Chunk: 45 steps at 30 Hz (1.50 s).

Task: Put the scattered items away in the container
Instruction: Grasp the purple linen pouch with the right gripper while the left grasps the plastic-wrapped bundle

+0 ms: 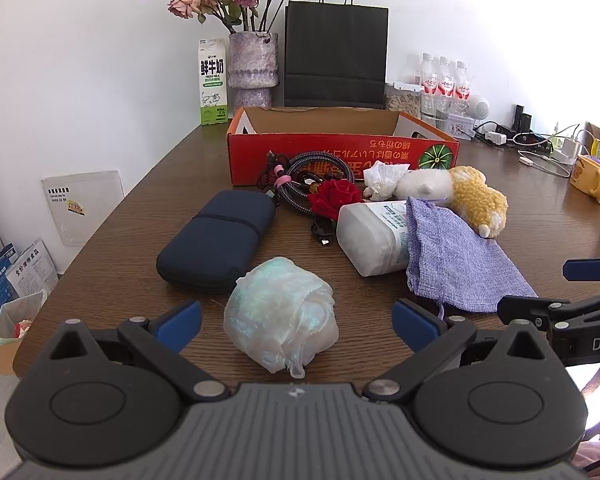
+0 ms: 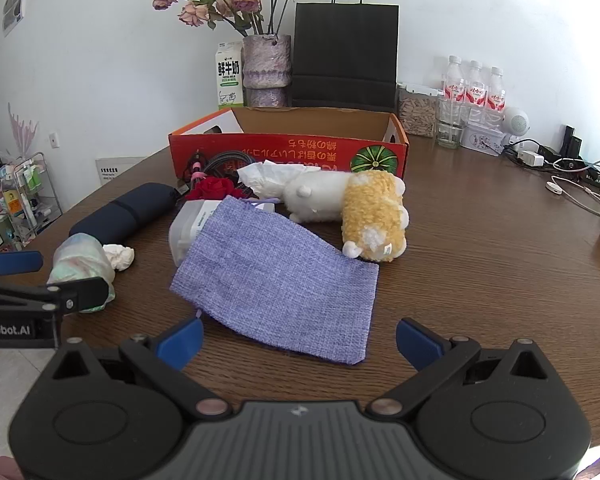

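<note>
The left gripper [image 1: 297, 322] has its jaws spread wide and grasps nothing; the crumpled plastic bag [image 1: 281, 316] lies on the table [image 1: 112, 264] between its 2 blue pads without either pad touching it. The right gripper [image 2: 299, 342] is likewise released, jaws wide, with the near edge of the lilac woven pouch [image 2: 278, 280] lying flat between and just ahead of its pads, untouched. Beyond the bag, a dark blue zip case [image 1: 216, 240] lies to the left, and a white plastic bottle [image 1: 370, 238] lies on its side, its far end tucked under the pouch's mouth. Just beside the pouch rests a white and yellow plush toy [image 2: 352, 210], with a crumpled tissue [image 2: 266, 176], a red fabric rose [image 1: 334, 196] and coiled braided cables [image 1: 300, 184] bunched against the front wall of the container, an open red cardboard box [image 1: 340, 156] at the table's middle. Behind the box stand a milk carton [image 1: 212, 82], a vase of dried roses [image 1: 253, 68], a black paper bag [image 1: 335, 56] and 3 water bottles [image 2: 474, 88].
</note>
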{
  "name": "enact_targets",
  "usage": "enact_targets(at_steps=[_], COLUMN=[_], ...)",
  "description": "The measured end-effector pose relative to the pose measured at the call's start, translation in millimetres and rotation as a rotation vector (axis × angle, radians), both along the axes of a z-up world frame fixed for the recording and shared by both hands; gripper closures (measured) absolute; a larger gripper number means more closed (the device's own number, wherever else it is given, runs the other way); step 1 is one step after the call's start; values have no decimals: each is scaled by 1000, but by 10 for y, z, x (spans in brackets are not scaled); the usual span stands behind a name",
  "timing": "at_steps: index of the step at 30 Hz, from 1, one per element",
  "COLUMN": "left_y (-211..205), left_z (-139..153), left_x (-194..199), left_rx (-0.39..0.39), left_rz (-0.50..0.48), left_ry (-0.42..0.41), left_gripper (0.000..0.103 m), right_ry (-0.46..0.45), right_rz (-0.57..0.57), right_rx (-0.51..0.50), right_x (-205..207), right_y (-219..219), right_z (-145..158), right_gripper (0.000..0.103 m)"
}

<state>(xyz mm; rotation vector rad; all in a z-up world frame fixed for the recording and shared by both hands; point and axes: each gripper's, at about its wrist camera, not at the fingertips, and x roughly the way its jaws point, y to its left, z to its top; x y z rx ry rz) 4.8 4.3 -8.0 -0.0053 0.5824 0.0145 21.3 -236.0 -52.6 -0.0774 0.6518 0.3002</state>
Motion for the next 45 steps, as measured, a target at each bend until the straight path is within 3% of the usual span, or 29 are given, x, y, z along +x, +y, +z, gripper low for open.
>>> enact_targets(at_steps=[18, 26, 33, 40, 43, 45], left_y=[184, 252, 297, 289, 293, 297], left_z=[-126, -137, -166, -181, -190, -200], left_x=[164, 181, 190, 207, 213, 223], left_rx=[-52, -73, -100, -105, -111, -119], left_rz=[62, 65, 40, 18, 12, 9], left_ry=[47, 39, 45, 50, 53, 60], left_gripper=[0, 1, 17, 24, 28, 33], right_ry=[26, 14, 34, 12, 13, 3], right_rz=[-23, 25, 61, 68, 73, 75], right_rx=[23, 18, 3, -64, -41, -21], right_x=[202, 295, 380, 426, 444, 430], right_y=[30, 201, 359, 485, 461, 433], right_z=[-96, -104, -180, -275, -286, -266], right_gripper=[0, 0, 0, 0, 11, 38])
